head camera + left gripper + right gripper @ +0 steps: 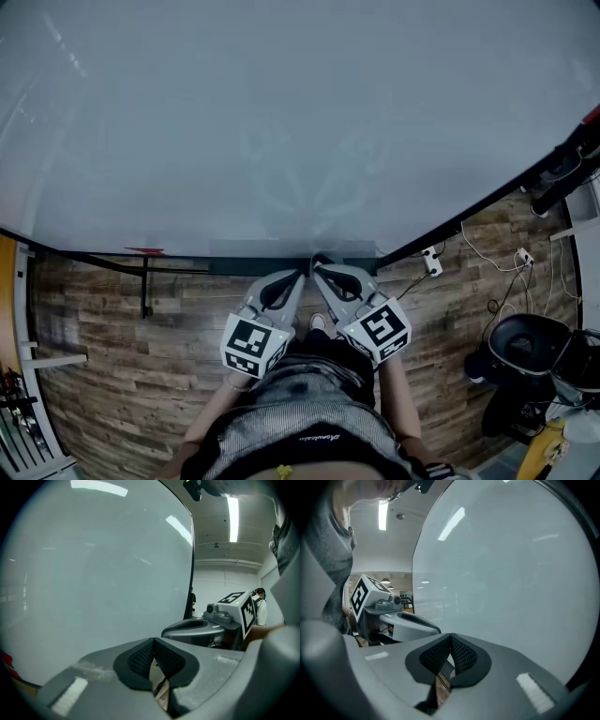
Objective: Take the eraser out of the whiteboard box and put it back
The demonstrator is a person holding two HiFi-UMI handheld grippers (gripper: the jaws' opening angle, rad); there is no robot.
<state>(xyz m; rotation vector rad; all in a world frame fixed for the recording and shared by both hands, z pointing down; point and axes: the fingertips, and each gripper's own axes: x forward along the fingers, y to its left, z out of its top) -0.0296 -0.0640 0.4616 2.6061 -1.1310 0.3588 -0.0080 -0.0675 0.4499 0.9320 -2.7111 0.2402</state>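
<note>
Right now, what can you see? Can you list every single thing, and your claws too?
whiteboard: one, pale grey, fills the top of the head view
tray: one, dark, along the whiteboard's bottom edge, just past the claw tips
red thing: one, small, at the whiteboard's bottom edge on the left; too small to name
floor: brown wooden planks, below the whiteboard
chair: one, black, on the floor at the right
cables: a few, white, on the floor at the right
eraser: none in sight
shirt: one, grey, bottom middle
left claw: one, grey, shut, empty
right claw: one, grey, shut, empty
</note>
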